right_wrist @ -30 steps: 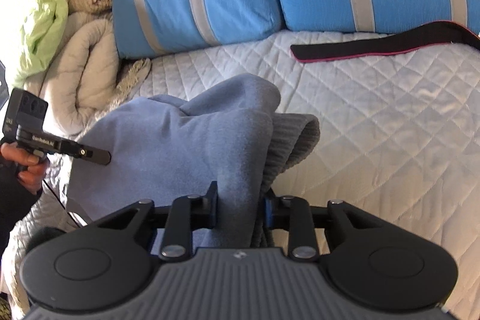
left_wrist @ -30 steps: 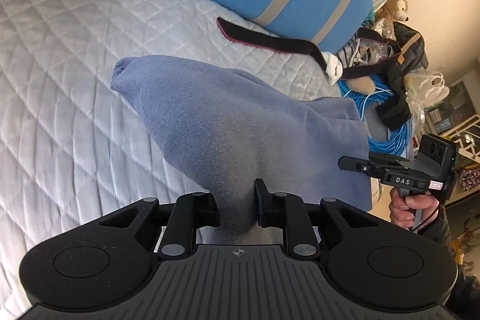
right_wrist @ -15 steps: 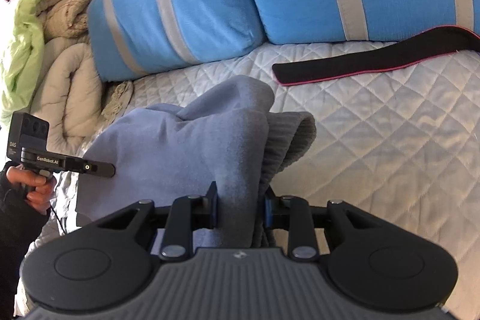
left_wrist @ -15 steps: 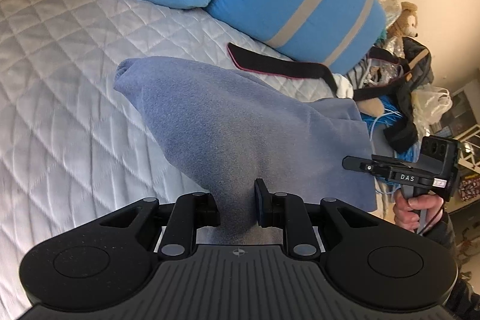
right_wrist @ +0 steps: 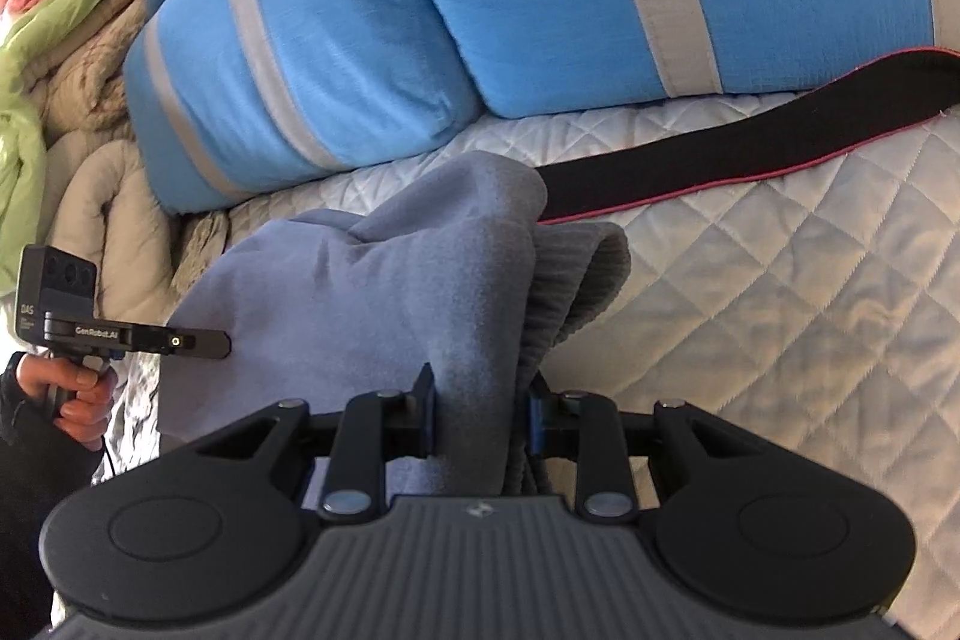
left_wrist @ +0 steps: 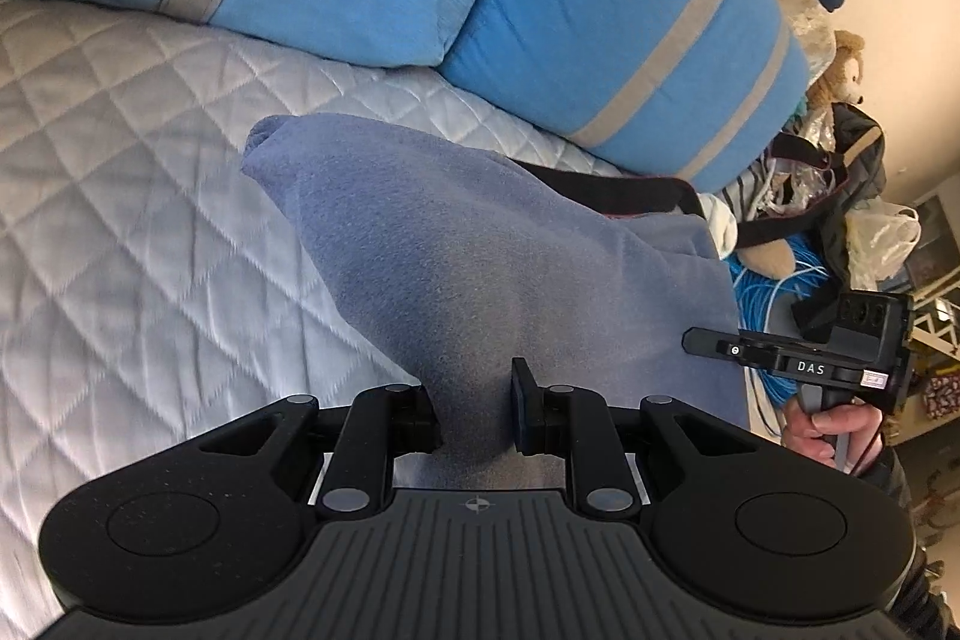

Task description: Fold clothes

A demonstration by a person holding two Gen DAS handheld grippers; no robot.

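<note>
Blue-grey garment [left_wrist: 480,268]: held above quilted bed [left_wrist: 120,232], near blue pillows [left_wrist: 600,10]. Left gripper [left_wrist: 474,409] pinching its fabric; right gripper [right_wrist: 480,418] pinching another fold.

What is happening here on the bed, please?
A person is folding a blue-grey garment above the quilted bed cover. The left gripper and the right gripper are each shut on a bunched part of it. Its far end rests near a black strap and blue pillows.
</note>
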